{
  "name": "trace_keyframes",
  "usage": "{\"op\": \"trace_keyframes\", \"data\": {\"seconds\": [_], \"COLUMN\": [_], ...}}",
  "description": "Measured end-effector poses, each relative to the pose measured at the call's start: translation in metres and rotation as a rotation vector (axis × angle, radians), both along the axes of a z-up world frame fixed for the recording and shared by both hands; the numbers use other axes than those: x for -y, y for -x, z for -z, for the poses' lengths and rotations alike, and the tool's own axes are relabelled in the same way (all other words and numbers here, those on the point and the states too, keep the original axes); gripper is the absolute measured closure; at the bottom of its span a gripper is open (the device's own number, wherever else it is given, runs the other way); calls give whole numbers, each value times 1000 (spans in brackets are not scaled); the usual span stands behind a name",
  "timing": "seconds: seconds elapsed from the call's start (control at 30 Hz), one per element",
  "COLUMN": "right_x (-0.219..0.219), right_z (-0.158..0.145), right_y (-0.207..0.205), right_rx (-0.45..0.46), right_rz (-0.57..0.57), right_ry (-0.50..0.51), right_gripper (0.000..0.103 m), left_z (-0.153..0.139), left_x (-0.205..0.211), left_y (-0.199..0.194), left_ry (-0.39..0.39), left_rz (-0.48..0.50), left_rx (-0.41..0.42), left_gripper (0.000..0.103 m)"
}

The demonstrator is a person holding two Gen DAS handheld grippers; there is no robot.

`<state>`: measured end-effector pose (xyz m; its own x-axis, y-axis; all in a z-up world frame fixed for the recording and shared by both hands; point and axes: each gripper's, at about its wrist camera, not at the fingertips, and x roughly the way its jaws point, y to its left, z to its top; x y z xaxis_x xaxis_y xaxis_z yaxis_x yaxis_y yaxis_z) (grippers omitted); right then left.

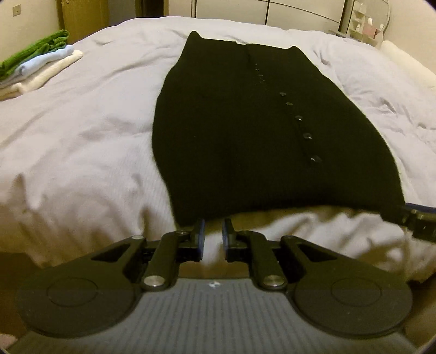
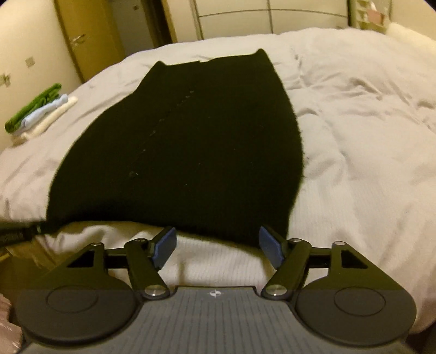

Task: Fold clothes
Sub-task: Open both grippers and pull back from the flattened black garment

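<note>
On the bed (image 1: 81, 130), a black buttoned garment (image 1: 245, 130) lies spread flat on the pale, wrinkled cover, its length running away from both cameras toward the far edge of the mattress. A row of small buttons (image 1: 298, 118) runs down the garment, to the right of its centre in the left wrist view. Two small points stand up at its far corners. The near hem lies across the cover just ahead of both grippers.

Left gripper (image 1: 213, 235): the jaws stand nearly together, with only a narrow gap between the blue pads. Pale cover shows through that gap. The fingertips sit at the near left corner of the hem; whether any cloth is pinched there cannot be told, since the fabric edge is blurred.

Right gripper (image 2: 217, 245): the jaws stand wide apart. The near right part of the hem lies between the blue pads, but neither pad presses on it. In the left wrist view this gripper appears at the right edge of the frame, close to the right corner of the hem.

At the far left of the bed, well apart from the black garment, sits a stack of folded clothes (image 1: 38, 64): a green piece on top, a light blue one below it, a cream one at the bottom.

Beyond the bed stand pale cupboard doors (image 1: 272, 12).
</note>
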<state>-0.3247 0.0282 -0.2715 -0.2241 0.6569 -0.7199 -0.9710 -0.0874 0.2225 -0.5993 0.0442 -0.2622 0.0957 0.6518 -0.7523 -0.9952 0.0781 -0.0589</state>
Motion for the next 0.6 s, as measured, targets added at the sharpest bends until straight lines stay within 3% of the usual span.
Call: {"op": "trace_keyframes", "data": {"seconds": [0.07, 0.1, 0.13, 0.2, 0.27, 0.6], "right_x": [14, 19, 23, 34, 43, 74], "right_z": [-17, -28, -39, -58, -70, -102], "right_y": [-3, -4, -5, -6, -5, 19], "right_rx": [-25, -30, -35, -38, -39, 21], "right_rz": [13, 17, 20, 29, 33, -3], "right_ry": [-17, -37, -56, -89, -106, -150], "right_gripper": [12, 12, 12, 0, 0, 0], "left_z": [-16, -24, -33, -48, -60, -71], "left_x": [11, 16, 19, 28, 38, 58], "left_y": [-1, -1, -3, -8, -11, -17], "left_ry": [-11, -16, -31, -67, -91, -85], "left_rz": [-8, -12, -14, -16, -11, 7], "left_rx": [1, 1, -9, -41, -53, -58], "left_gripper": [81, 78, 77, 75, 66, 53]}}
